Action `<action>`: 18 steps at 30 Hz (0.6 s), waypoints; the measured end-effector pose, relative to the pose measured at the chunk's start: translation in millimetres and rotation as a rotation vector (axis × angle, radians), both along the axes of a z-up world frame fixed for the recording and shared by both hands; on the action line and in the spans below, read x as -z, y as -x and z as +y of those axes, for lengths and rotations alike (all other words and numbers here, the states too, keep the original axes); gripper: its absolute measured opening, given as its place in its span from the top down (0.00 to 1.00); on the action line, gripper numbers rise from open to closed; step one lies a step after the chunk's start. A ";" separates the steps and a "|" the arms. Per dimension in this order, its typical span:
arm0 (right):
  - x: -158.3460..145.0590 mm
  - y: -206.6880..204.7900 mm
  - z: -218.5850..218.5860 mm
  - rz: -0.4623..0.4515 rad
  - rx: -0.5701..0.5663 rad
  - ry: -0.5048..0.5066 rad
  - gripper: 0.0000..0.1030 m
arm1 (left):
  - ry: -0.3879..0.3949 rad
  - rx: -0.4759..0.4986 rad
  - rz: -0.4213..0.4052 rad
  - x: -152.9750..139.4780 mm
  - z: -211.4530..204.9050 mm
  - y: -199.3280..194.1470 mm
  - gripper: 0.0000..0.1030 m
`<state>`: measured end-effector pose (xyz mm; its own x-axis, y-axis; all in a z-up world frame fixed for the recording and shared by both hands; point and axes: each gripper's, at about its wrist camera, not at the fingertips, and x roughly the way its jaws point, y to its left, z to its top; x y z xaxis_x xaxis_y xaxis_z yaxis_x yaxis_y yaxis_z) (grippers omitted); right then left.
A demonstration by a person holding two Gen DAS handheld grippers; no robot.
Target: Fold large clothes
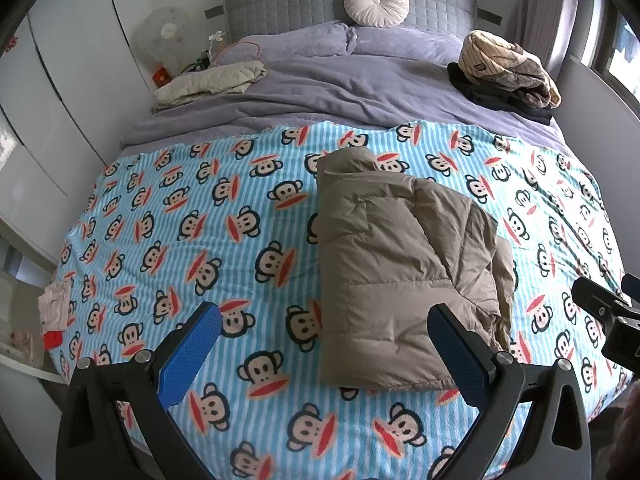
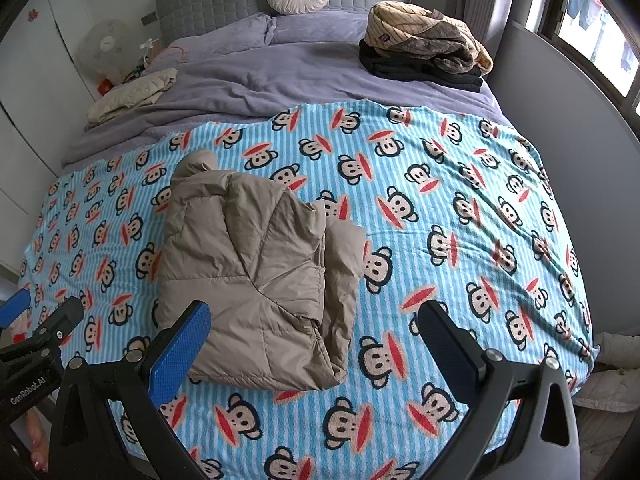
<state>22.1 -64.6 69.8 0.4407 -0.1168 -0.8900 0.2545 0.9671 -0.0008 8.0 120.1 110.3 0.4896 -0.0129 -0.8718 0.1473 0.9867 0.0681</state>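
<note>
Folded jacket (image 1: 404,264) lies lengthwise twd headboard; L tool (image 1: 324,344) & R tool (image 2: 316,344) both apart.

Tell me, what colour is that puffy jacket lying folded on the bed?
Tan-beige; the puffy jacket shows best in the left wrist view.

Folded jacket (image 1: 404,264) mid-blanket, open blanket (image 1: 192,216) on both sides, clothes pile (image 1: 504,68) far corner
</note>
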 end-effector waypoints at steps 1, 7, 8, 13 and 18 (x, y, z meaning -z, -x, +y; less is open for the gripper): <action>0.0 0.0 0.0 0.000 0.000 0.000 0.00 | 0.001 -0.002 -0.001 -0.5 -1.1 0.2 0.00; 0.2 -0.5 0.1 0.001 -0.002 -0.001 0.00 | 0.001 -0.005 0.000 0.2 -0.4 0.3 0.00; 0.4 0.8 -1.5 0.001 -0.002 -0.001 0.00 | 0.001 -0.004 0.000 0.1 -0.3 0.2 0.00; 0.6 -0.1 -1.1 0.002 -0.004 0.000 0.00 | 0.000 -0.002 0.000 -0.1 -1.2 -0.4 0.00; 0.6 -0.6 -0.5 0.002 -0.004 0.000 0.00 | -0.005 0.003 -0.001 0.0 -0.8 -1.7 0.00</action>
